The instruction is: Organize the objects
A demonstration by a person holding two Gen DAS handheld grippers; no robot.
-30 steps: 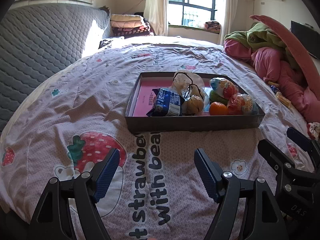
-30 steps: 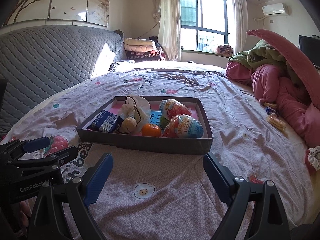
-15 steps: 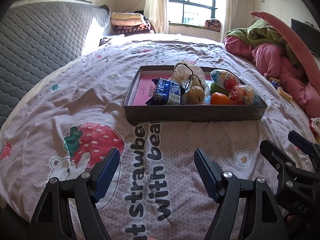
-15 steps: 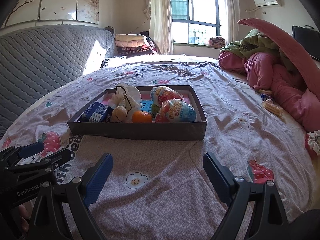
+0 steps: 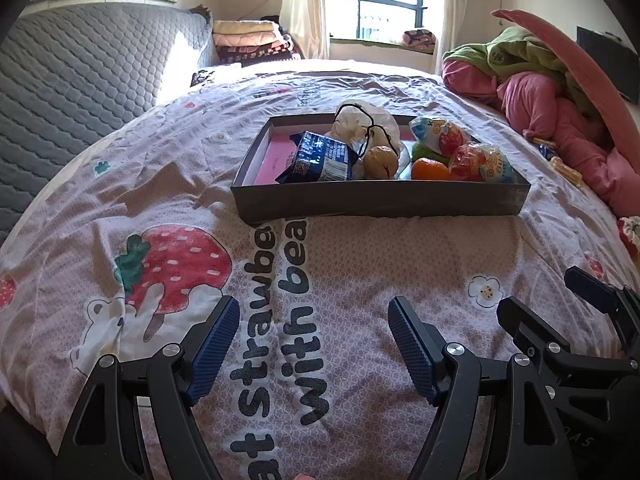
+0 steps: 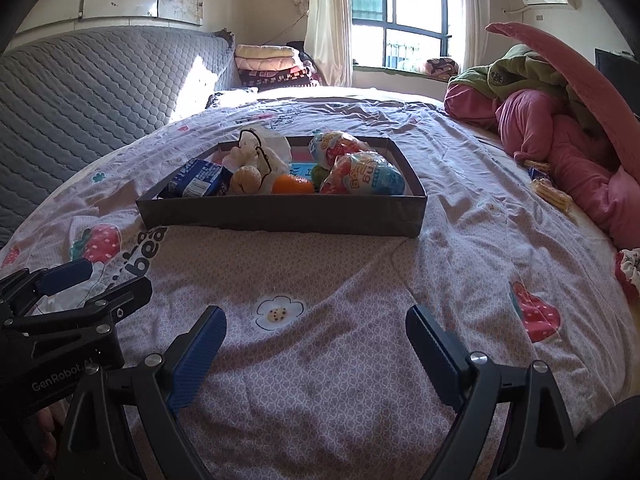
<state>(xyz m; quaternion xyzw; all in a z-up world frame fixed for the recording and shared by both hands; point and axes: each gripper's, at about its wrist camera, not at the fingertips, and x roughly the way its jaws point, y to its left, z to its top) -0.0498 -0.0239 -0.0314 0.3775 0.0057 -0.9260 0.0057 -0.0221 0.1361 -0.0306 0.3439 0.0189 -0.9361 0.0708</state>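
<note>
A shallow grey box [image 5: 380,200] [image 6: 280,216] sits on the bed ahead of both grippers. It holds a blue snack packet [image 5: 320,158] [image 6: 198,182], a white bag with black cord [image 5: 364,124] [image 6: 264,148], a peeled brown fruit [image 5: 380,162] [image 6: 245,179], an orange [image 5: 429,169] [image 6: 292,184] and two colourful egg-shaped packets [image 5: 478,158] [image 6: 366,178]. My left gripper [image 5: 314,312] is open and empty over the printed sheet, well short of the box. My right gripper [image 6: 316,322] is also open and empty. In each view the other gripper's fingers show at the side.
The bed carries a strawberry-print sheet [image 5: 168,264]. A grey quilted headboard [image 5: 80,64] stands at the left. Pink and green bedding [image 6: 560,120] is heaped at the right, with small snack packets [image 6: 550,194] beside it. Folded blankets [image 6: 268,64] lie by the window.
Both grippers have sunk toward the sheet, and the box now sits higher in each view. Their jaws stay equally wide. Nothing in the box has moved.
</note>
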